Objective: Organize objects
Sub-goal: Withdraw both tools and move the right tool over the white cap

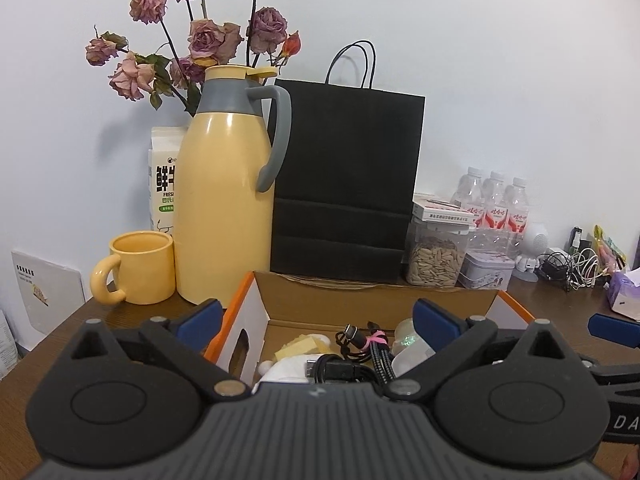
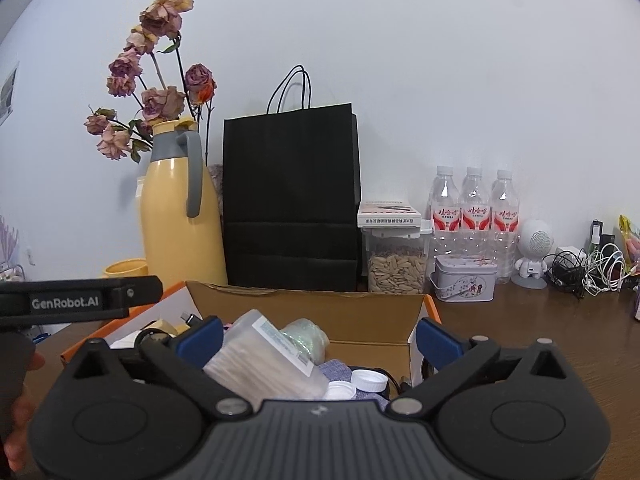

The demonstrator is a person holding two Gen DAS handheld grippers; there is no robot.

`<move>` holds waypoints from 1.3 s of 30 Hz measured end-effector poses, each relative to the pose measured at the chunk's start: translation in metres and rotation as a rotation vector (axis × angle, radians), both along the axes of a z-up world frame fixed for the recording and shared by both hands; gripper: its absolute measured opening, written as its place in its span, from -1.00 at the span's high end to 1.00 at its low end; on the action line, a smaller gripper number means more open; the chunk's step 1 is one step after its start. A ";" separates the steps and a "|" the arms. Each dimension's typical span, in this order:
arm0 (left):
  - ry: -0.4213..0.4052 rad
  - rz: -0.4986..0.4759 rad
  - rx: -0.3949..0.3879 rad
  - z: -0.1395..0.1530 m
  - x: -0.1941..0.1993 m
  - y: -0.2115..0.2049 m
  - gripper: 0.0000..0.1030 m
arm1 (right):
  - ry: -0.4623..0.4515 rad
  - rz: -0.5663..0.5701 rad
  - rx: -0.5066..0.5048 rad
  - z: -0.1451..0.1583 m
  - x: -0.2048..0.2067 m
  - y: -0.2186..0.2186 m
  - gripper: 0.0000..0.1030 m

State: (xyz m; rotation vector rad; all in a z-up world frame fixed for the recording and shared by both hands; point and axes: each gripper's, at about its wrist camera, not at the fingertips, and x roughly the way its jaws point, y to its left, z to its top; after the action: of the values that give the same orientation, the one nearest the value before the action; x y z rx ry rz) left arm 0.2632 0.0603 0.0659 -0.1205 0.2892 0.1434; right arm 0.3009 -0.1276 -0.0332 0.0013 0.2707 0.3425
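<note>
An open cardboard box (image 1: 360,300) with orange outer sides stands on the brown table, and it also shows in the right wrist view (image 2: 312,312). It holds black cables (image 1: 360,354) with a pink tie, a yellow sponge (image 1: 298,348), a clear pack of cotton swabs (image 2: 268,364), white bottle caps (image 2: 370,380) and other small items. My left gripper (image 1: 318,318) is open and empty over the box's left half. My right gripper (image 2: 318,338) is open and empty over the box's right half.
Behind the box stand a yellow thermos jug (image 1: 224,200), a yellow mug (image 1: 140,268), a milk carton (image 1: 164,176), dried roses (image 1: 192,44) and a black paper bag (image 1: 344,184). To the right are a seed jar (image 2: 396,264), a tin (image 2: 464,278), water bottles (image 2: 474,216), a white speaker (image 2: 534,252) and tangled cables (image 2: 588,272).
</note>
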 end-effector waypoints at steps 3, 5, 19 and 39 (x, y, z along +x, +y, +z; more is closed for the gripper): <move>-0.007 -0.006 -0.004 0.001 -0.007 0.001 -1.00 | -0.005 0.008 -0.008 0.000 -0.006 -0.002 -1.00; -0.008 -0.012 -0.005 0.001 -0.013 0.003 -1.00 | -0.009 0.017 -0.015 -0.001 -0.012 -0.003 -1.00; 0.100 -0.038 0.038 -0.032 -0.073 0.024 -1.00 | 0.024 0.105 -0.080 -0.017 -0.054 0.001 -1.00; 0.163 0.030 -0.017 -0.051 -0.115 0.077 -1.00 | 0.188 0.189 -0.172 -0.050 -0.075 0.051 -1.00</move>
State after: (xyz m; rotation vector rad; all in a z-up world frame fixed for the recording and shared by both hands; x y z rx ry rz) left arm 0.1484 0.1378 0.0146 -0.1306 0.4509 0.1805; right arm 0.2261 -0.0764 -0.0835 -0.1627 0.4874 0.5072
